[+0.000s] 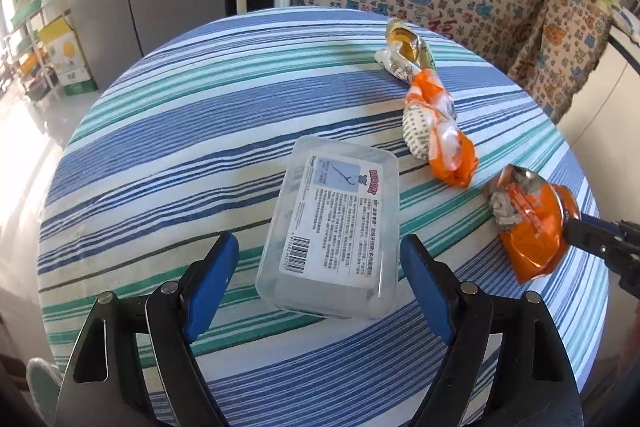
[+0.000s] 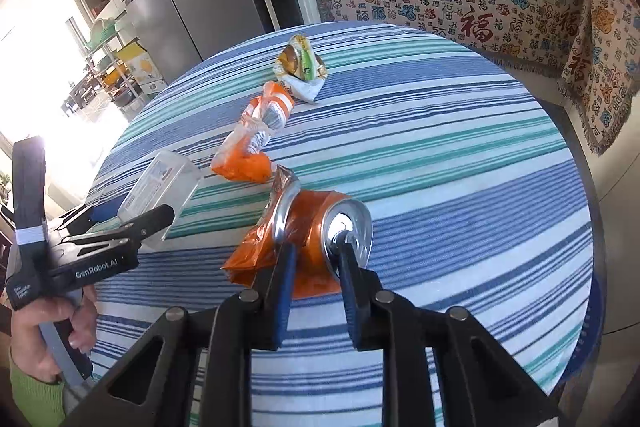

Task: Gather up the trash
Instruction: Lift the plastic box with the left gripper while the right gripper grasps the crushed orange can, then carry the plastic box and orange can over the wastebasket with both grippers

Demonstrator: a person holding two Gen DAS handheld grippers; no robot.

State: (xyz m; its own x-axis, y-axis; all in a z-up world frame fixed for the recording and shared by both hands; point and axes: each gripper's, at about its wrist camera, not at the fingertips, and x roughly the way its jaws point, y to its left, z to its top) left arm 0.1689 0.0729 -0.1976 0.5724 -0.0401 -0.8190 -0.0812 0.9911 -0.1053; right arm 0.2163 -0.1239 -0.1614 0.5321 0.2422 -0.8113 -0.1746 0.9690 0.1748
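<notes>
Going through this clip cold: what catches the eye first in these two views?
The crushed orange can stands out first, pinched in the right gripper near the table's edge. Next is the clear plastic box with a printed label, lying on the striped tablecloth between the open fingers of the left gripper. Behind them, a twisted orange wrapper and another crumpled wrapper lie in a row.

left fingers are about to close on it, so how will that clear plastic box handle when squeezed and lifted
The clear plastic box looks nearly empty, so probably light. Its thin, glossy walls may flex and slip between the left gripper's fingers.
</notes>
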